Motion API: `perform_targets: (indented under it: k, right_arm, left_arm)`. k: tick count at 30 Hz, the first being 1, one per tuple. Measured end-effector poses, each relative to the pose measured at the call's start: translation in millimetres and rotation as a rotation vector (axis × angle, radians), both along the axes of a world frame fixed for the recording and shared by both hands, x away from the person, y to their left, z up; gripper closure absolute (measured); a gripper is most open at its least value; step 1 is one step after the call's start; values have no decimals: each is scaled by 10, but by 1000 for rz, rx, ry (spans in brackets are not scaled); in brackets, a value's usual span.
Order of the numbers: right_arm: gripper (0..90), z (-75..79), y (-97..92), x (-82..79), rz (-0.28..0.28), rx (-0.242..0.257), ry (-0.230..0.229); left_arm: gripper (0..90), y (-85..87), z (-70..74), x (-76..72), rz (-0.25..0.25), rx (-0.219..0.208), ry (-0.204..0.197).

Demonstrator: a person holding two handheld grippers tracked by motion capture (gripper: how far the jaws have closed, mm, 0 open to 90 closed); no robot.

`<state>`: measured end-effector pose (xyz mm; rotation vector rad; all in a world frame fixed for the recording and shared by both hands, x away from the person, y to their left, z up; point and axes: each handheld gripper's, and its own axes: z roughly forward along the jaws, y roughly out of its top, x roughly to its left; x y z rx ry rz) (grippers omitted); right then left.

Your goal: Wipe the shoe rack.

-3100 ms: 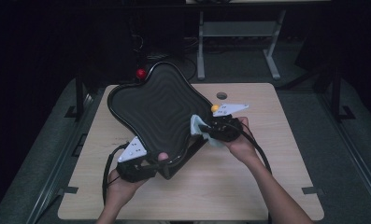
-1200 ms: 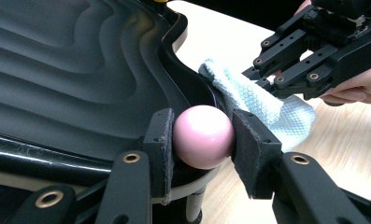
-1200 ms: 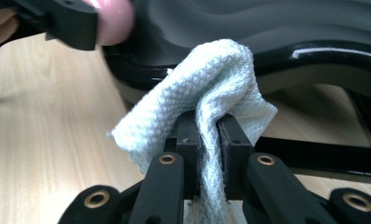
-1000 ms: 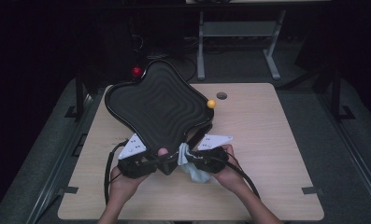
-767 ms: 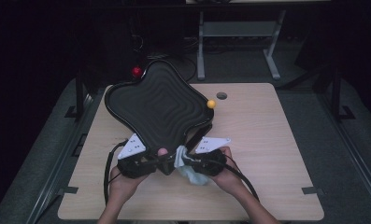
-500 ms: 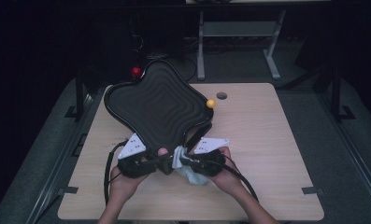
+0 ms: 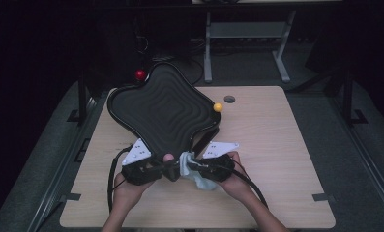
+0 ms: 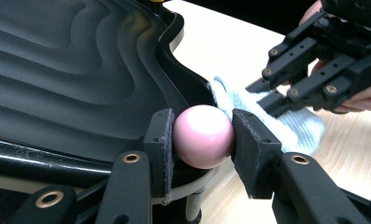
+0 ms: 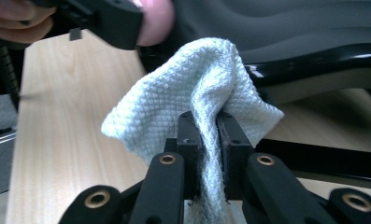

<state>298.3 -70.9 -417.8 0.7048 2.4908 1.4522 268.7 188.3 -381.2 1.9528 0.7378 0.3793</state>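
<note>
Your left gripper (image 8: 202, 140) clamps the pink ball (image 8: 203, 136); your right gripper (image 9: 206, 126), pinching the cloth (image 9: 192, 88), sits just right of it

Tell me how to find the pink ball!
Look at the big black wavy tray on the wooden table. At its near corner, the left gripper squeezes the pink ball. The yellow and red balls are farther away.

The black tray (image 7: 165, 108) blocks the table's (image 7: 276, 145) left; its right lies open.
</note>
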Motion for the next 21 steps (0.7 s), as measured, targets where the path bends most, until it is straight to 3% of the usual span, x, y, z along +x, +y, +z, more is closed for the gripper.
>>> perform_targets:
  k: [7,12,21]
  right_arm:
    - [811,8,18,-28,23,4,6]
    - [811,11,-13,-30,6,-5,-5]
    - [811,-12,5,-40,15,19,15]
  left_arm:
    - [606,31,17,-38,-8,11,7]
    - [603,22,24,-54,-14,25,-1]
    - [582,-24,6,-43,-5,35,-7]
